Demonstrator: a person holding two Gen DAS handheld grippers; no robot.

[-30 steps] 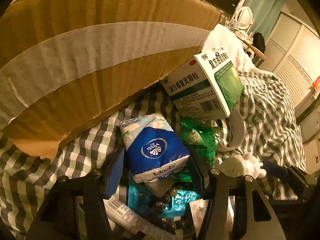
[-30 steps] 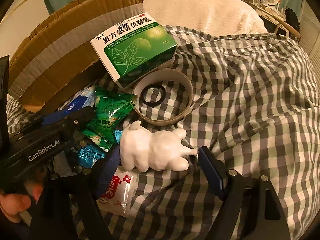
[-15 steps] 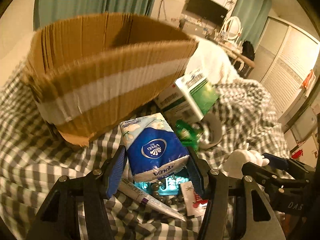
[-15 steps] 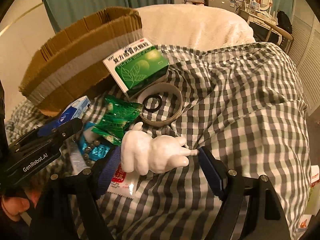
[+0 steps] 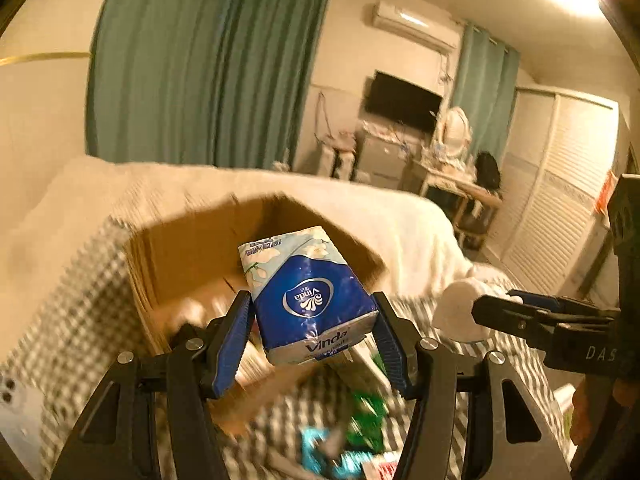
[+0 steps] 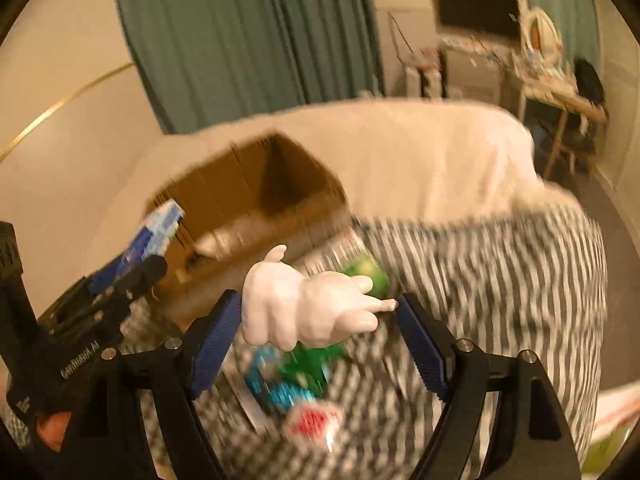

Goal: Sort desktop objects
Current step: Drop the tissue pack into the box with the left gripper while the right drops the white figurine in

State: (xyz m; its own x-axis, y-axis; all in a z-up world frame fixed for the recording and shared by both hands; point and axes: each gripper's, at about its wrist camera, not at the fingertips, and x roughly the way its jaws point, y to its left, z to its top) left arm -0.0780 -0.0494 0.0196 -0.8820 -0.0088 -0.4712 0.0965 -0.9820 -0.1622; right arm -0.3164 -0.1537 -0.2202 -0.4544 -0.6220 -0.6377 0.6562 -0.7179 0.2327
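Teal curtains (image 5: 208,68) hang behind a bed covered in a checked cloth (image 6: 492,280) with a fluffy cream blanket (image 6: 400,152) at its far end. Both claws are raised above the bed, side by side and angled toward an open corrugated cardboard box (image 5: 192,248) that sits on the cloth. The left claw (image 5: 312,320) grips a glossy blue and white plastic tissue pack (image 5: 306,292) between its ribbed blue pads, the pack tilted and hanging over the near edge of the box. The right claw (image 6: 320,316) is spread wider and clamps a smooth white animal figurine (image 6: 304,300) lying on its side, pad on its head and pad on its thin tail end. Below them, blurred on the cloth, lie crinkly green sachets (image 6: 312,364), a shiny blue foil packet (image 6: 280,390) and a small red and white sachet (image 6: 314,422).
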